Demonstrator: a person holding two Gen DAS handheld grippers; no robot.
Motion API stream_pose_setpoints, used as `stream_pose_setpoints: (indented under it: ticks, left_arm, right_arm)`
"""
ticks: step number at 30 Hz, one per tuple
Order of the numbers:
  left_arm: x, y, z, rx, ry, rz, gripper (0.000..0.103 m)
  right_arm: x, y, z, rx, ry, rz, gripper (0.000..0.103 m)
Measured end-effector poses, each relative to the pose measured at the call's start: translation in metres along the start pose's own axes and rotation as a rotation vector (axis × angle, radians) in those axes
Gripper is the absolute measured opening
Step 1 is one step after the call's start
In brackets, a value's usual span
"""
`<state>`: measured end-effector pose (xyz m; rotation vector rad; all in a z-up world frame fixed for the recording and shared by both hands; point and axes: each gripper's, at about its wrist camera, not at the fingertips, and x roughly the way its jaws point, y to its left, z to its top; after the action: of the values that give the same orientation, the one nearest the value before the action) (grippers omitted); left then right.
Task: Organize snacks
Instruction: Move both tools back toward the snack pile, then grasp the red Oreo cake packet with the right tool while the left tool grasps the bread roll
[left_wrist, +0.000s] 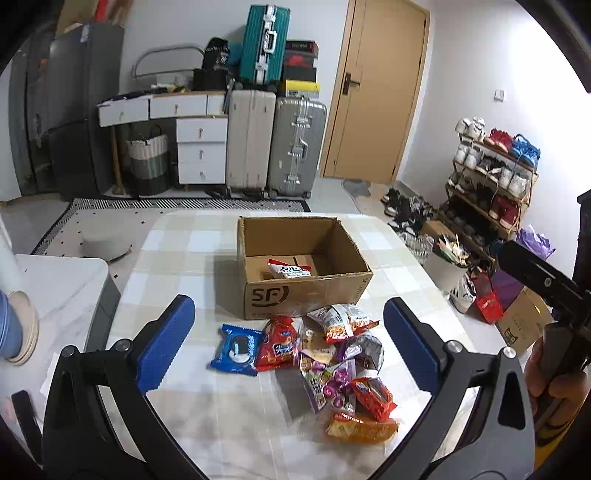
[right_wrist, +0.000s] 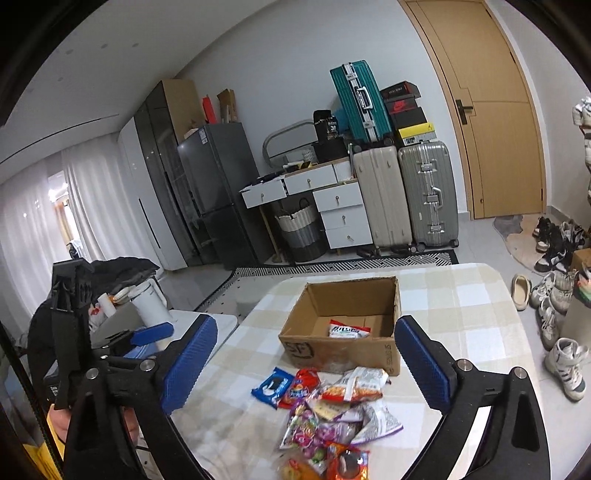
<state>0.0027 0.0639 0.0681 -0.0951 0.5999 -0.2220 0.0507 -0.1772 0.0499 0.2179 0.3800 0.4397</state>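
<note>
An open cardboard box (left_wrist: 306, 291) marked SF stands on the checked table (left_wrist: 192, 243); it holds one white and red snack pack (left_wrist: 290, 271). In front of it lies a pile of snack packs (left_wrist: 332, 365), with a blue cookie pack (left_wrist: 236, 349) and a red pack (left_wrist: 277, 343) at its left. My left gripper (left_wrist: 288, 343) is open and empty, above the pile. My right gripper (right_wrist: 306, 369) is open and empty, above the pile (right_wrist: 332, 417) and facing the box (right_wrist: 343, 332). The snack pack in the box (right_wrist: 349, 329) and the blue cookie pack (right_wrist: 271, 386) also show in the right wrist view.
A white cabinet top (left_wrist: 62, 280) with a stack of plates stands left of the table. A bin (left_wrist: 447, 264), boxes and a shoe rack (left_wrist: 491, 184) stand on the right. Suitcases (left_wrist: 273, 144), drawers and a door line the far wall.
</note>
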Motion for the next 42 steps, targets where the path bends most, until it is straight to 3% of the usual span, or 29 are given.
stream_pose_setpoints:
  ticks: [5,11,19,25,29,37,39,40,42]
  left_arm:
    - [-0.041,0.002,-0.031,0.012,-0.051,0.028,0.102]
    - [-0.056,0.004,-0.081,0.029,-0.012,0.011,0.102]
    - [-0.022,0.004,-0.143,0.017,0.158,-0.058,0.102]
    - [0.023,-0.011,-0.153,0.051,0.254,-0.092,0.102]
    - [0.045,-0.025,-0.159,0.096,0.301,-0.107,0.102]
    - [0.076,-0.047,-0.169,0.150,0.370,-0.147,0.102]
    - [0.079,-0.048,-0.170,0.146,0.388,-0.159,0.102]
    - [0.082,-0.049,-0.171,0.145,0.396,-0.163,0.102]
    - [0.089,-0.050,-0.173,0.135,0.416,-0.173,0.102]
  right_arm:
    - [-0.026,0.009,-0.022,-0.011,-0.011,-0.018,0.100]
    - [-0.036,0.012,-0.060,-0.041,0.035,-0.039,0.100]
    - [-0.006,-0.015,-0.126,0.013,0.210,-0.057,0.100]
    - [0.047,-0.043,-0.160,0.118,0.376,0.001,0.100]
    - [0.076,-0.059,-0.171,0.163,0.442,0.008,0.100]
    - [0.118,-0.068,-0.179,0.154,0.535,0.023,0.090]
    - [0.125,-0.068,-0.181,0.149,0.561,0.030,0.074]
    - [0.129,-0.068,-0.183,0.146,0.578,0.034,0.073]
    - [0.132,-0.066,-0.183,0.116,0.574,0.035,0.054]
